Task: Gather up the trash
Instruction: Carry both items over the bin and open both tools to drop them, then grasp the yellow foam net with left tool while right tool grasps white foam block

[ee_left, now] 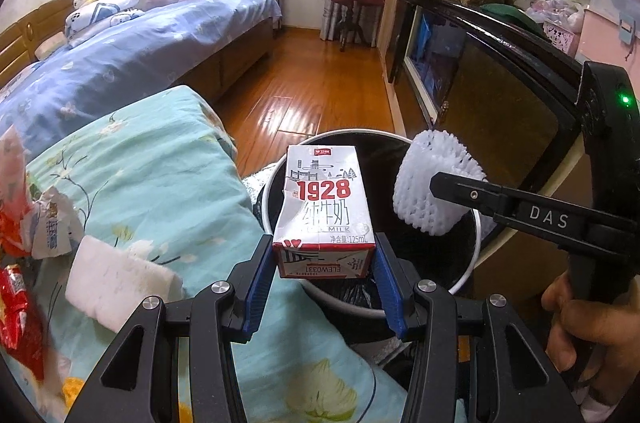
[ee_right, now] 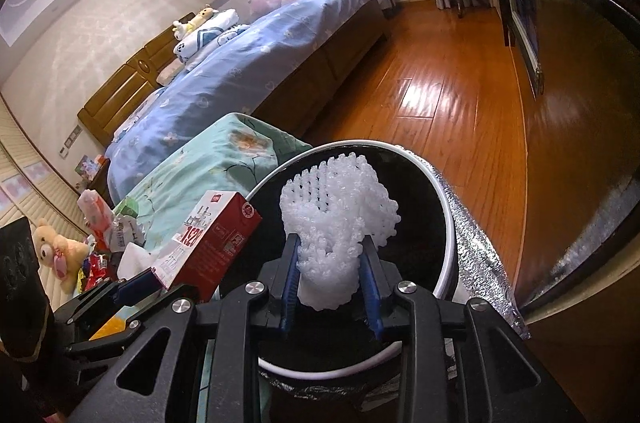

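Note:
My left gripper (ee_left: 324,259) is shut on a small white and red milk carton (ee_left: 324,211) and holds it over the near rim of a round bin (ee_left: 476,227) lined with a black bag. My right gripper (ee_right: 330,263) is shut on a white foam fruit net (ee_right: 340,223) and holds it above the bin's opening (ee_right: 448,223). The right gripper and its net (ee_left: 428,191) show at the right of the left wrist view. The carton (ee_right: 208,243) shows at the left of the right wrist view.
A teal floral quilt (ee_left: 160,183) lies left of the bin with a white foam block (ee_left: 116,283), red snack wrappers (ee_left: 16,311) and crumpled packets (ee_left: 52,227) on it. A blue bed (ee_left: 120,63) stands behind. A dark cabinet (ee_left: 512,111) is on the right; wooden floor (ee_left: 312,91) beyond.

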Motion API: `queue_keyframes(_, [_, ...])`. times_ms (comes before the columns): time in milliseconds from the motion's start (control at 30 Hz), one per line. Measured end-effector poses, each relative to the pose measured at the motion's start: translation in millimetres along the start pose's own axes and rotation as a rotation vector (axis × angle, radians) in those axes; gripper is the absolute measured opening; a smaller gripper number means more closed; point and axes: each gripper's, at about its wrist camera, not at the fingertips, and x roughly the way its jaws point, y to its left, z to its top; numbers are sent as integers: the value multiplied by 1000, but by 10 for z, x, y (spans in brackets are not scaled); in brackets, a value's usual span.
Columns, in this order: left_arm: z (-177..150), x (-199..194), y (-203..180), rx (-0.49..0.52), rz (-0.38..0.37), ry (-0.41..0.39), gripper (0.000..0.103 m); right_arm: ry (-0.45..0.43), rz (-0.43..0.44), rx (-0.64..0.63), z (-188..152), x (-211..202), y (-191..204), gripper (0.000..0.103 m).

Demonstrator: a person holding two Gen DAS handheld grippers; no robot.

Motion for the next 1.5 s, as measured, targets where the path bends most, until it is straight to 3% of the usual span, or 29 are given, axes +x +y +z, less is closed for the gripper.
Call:
queue_keyframes(167, [0,3,-29,6,-7,-3,47,-4,-8,-7,51,21,3,31])
queue_keyframes(267, [-38,-23,-39,9,-3,0,49,-3,-20,-2,64,18,-1,50])
queue_keyframes(367, [-72,-93,-45,10,14,-10,60,-10,-19,10,59,-5,-9,69])
queue_keyframes(567, [-200,-323,1,-10,13,-36,65,-28,-15,15,32,-90,40,79])
queue_keyframes(1100, [-741,-1118,386,-138,75,-97,69,-2,57,-14,-350,-149,501,81])
queue_keyframes(1500, [-1115,-1458,615,-227,119,-59,70,34,114,-79,-558,-120,943,81])
